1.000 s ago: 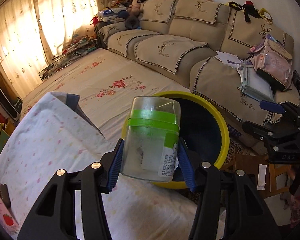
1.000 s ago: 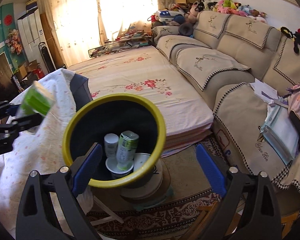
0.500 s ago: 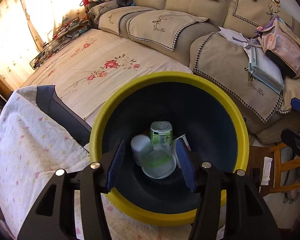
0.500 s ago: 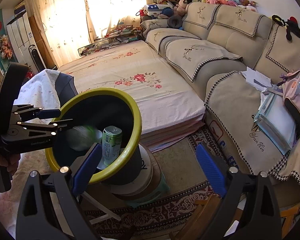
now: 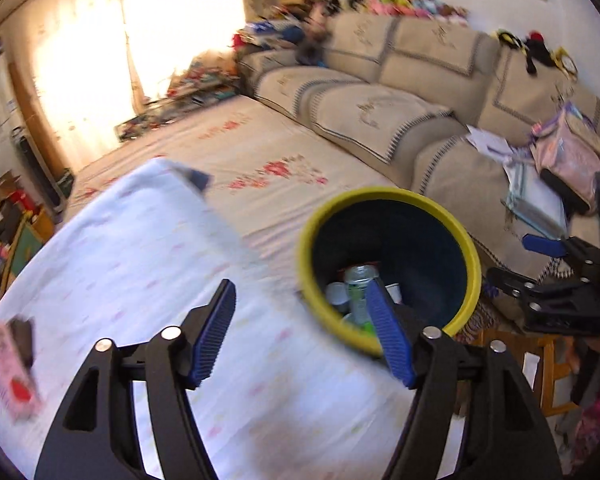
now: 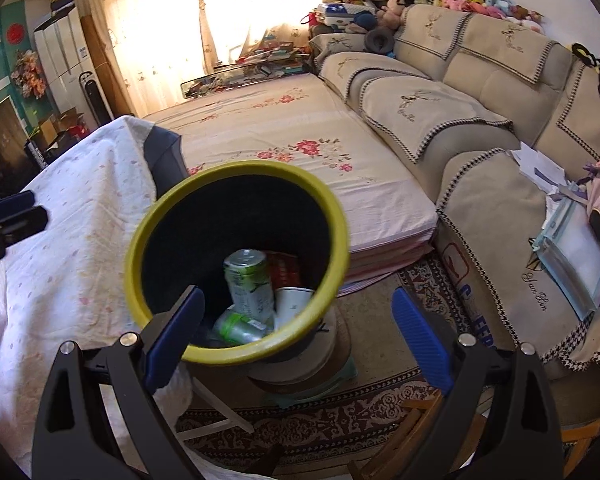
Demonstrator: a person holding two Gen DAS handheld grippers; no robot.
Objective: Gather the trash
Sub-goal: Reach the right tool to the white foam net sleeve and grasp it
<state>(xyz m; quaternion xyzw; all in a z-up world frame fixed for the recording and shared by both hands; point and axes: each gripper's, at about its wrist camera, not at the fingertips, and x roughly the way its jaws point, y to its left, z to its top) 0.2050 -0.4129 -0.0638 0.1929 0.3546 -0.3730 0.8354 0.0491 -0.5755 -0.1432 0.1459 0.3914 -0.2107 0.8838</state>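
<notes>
A dark bin with a yellow rim (image 5: 380, 194) (image 6: 236, 168) stands beside the cloth-covered table (image 5: 140, 260). Inside it lie a clear bottle with a green label (image 6: 240, 326), a green can (image 6: 248, 280), a white cup (image 6: 296, 300) and a red packet (image 6: 284, 268). My left gripper (image 5: 299, 296) hovers over the table edge just left of the bin, its jaws opening with nothing between them. It also shows as the left gripper (image 6: 28, 210) at the left edge of the right wrist view. My right gripper (image 6: 296, 304) (image 5: 528, 262) stands open and empty in front of the bin.
A pink carton (image 5: 4, 364) lies on the table at the far left. The bin rests on a stacked stool (image 6: 300, 368) over a patterned rug (image 6: 340, 420). A flowered mattress (image 6: 280, 140) and a beige sofa (image 6: 480, 120) lie behind. A wooden chair (image 5: 540, 364) stands at right.
The left gripper carried the clear bottle over the bin and let it go; the bottle now lies inside. The gripper has drawn back left over the table with wider jaws. The right gripper barely shifted.
</notes>
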